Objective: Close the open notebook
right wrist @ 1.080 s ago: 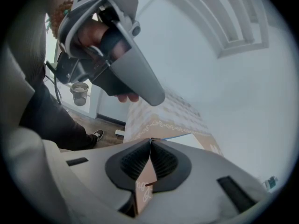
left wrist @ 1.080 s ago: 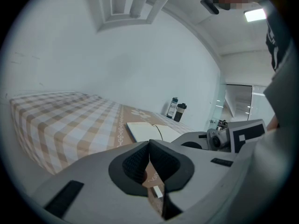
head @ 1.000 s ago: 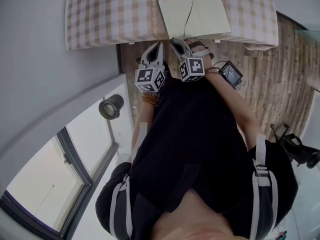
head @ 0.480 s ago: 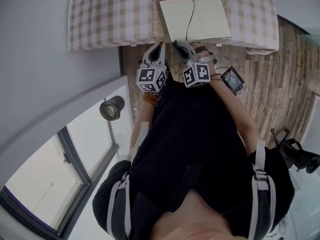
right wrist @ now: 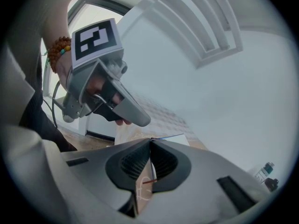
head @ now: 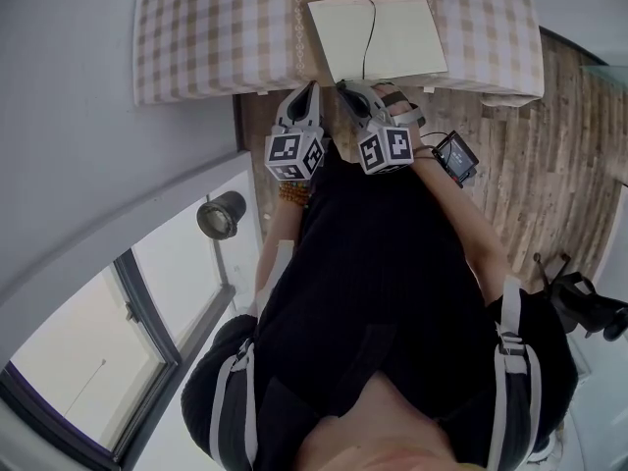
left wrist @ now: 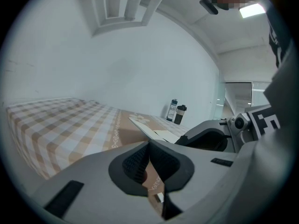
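Hovering: notebook (head: 378,35) lies open just ahead of both jaws. Left gripper (head: 312,87) and right gripper (head: 344,85) are closed, empty. Suggest opening one, pinching an outer cover edge, folding across spine.

Two bottles (left wrist: 172,110) (upright) beyond notebook (head: 378,37)

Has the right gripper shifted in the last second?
Yes, slightly. Head view: the marker cube on the right gripper has eased back from the near edge of the tablecloth toward the person, while its tips stay by the notebook.
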